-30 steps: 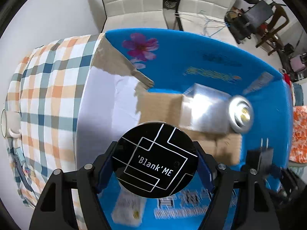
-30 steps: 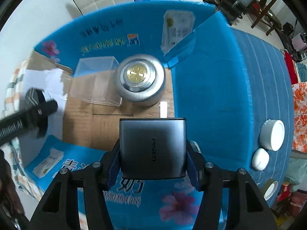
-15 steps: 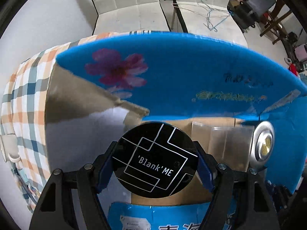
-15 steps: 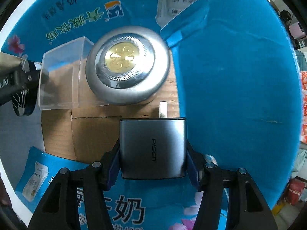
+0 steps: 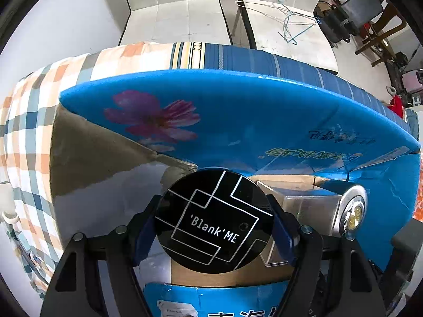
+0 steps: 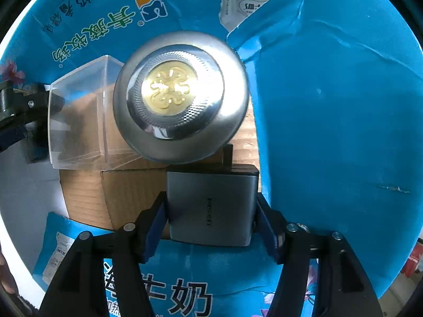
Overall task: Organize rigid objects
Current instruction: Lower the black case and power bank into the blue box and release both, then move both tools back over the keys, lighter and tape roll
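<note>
Gripping a black disc point(image 5: 214, 220) in the left gripper point(image 5: 215, 240) and a grey charger point(image 6: 211, 208) in the right gripper point(image 6: 211, 224), both low inside the blue box point(image 5: 238, 111), risking knocking the silver tin point(image 6: 181, 96) or clear case point(image 6: 79, 111) while setting down.

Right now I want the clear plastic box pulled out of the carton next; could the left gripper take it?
Probably not yet: the left gripper is shut on the black disc, though the clear box sits close beside it.

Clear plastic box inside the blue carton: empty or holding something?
Empty: through the clear plastic box only the carton's brown cardboard floor shows.
</note>
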A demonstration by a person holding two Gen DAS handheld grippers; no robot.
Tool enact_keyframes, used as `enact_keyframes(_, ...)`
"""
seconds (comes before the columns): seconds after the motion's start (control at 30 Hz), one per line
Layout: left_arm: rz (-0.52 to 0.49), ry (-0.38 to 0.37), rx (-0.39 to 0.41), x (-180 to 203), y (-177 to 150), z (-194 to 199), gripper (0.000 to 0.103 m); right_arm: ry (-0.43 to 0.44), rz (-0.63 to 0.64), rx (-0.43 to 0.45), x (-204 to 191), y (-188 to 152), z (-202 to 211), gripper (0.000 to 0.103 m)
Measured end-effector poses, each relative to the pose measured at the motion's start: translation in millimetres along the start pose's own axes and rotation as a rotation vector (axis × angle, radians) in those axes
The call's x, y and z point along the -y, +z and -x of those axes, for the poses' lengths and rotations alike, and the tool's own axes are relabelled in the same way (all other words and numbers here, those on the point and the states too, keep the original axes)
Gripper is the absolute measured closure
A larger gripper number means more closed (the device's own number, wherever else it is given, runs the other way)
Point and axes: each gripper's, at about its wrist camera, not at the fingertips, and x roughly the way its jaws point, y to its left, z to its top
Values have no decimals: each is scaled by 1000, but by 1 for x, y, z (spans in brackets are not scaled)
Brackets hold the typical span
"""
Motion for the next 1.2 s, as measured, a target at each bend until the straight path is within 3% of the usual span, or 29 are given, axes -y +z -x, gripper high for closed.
enact_keyframes(0.13, -6, 4, 1, 2, 1, -1, 26, 3, 21, 14, -5, 1, 4, 20)
enact_keyframes(0.3, -12, 28, 2, 6, -2, 0, 23, -9, 30, 33, -6, 0, 11, 16)
enact_keyframes(0.4, -15, 57, 20, 7, -9, 7, 14, -8, 31, 50, -5, -6, 22, 13)
enact_keyframes(0.47, -3, 71, 43, 4, -15, 14, 0, -5, 36, 62, -4, -10, 29, 12)
enact_keyframes(0.57, 27, 13, 49, -4, -29, 23, 0, 4, 53, 80, -3, -17, 42, 12)
enact_keyframes(0.83, 3, 10, 139, -2, -75, 69, 0, -6, 105, 181, -6, -38, 96, 12)
enact_keyframes(1.2, -24, 19, 284, 6, -133, 146, 0, 49, 141, 318, 5, -120, 170, 12)
